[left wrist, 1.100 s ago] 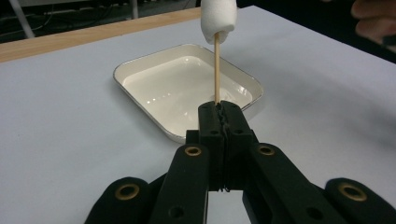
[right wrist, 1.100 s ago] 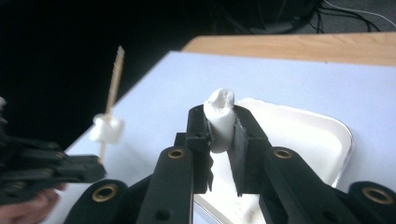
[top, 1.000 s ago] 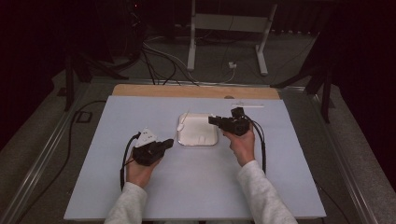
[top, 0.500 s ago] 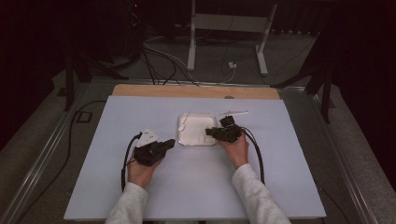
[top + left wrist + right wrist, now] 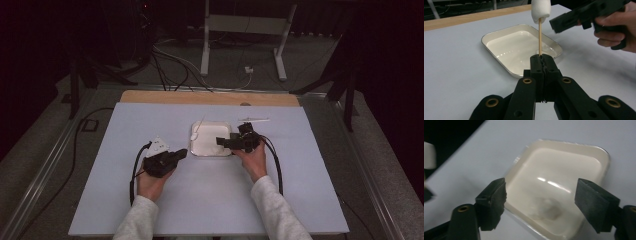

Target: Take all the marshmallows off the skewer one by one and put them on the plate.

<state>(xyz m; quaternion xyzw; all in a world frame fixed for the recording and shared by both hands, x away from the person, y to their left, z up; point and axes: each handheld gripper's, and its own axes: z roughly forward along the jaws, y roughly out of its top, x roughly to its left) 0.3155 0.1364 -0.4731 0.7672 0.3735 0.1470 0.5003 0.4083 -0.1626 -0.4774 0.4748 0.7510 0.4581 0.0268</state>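
Observation:
A white tray [image 5: 210,150] [image 5: 499,36] [image 5: 599,150] sits mid-table. My left gripper [image 5: 181,154] [image 5: 541,58] is shut on a thin wooden skewer [image 5: 540,35] that stands upright with a white marshmallow [image 5: 540,10] [image 5: 195,134] on its tip, near the tray's left rim. My right gripper [image 5: 221,143] [image 5: 541,192] hangs over the tray's right side; its jaws have just been opening and stand wide apart with nothing pressed between them. Below them a blurred white lump [image 5: 546,211] lies in the tray. From the left gripper view, the right gripper [image 5: 584,15] sits close beside the marshmallow.
The tray rests on a pale blue mat [image 5: 200,200] over a wooden table [image 5: 150,96]. A thin white stick [image 5: 254,120] lies on the mat behind the right gripper. Cables and stand legs [image 5: 205,45] are on the dark floor beyond.
The right gripper has moved left and nearer, from beside the tray's right edge to over the tray, and its jaws have opened. The left gripper has kept still with the skewer.

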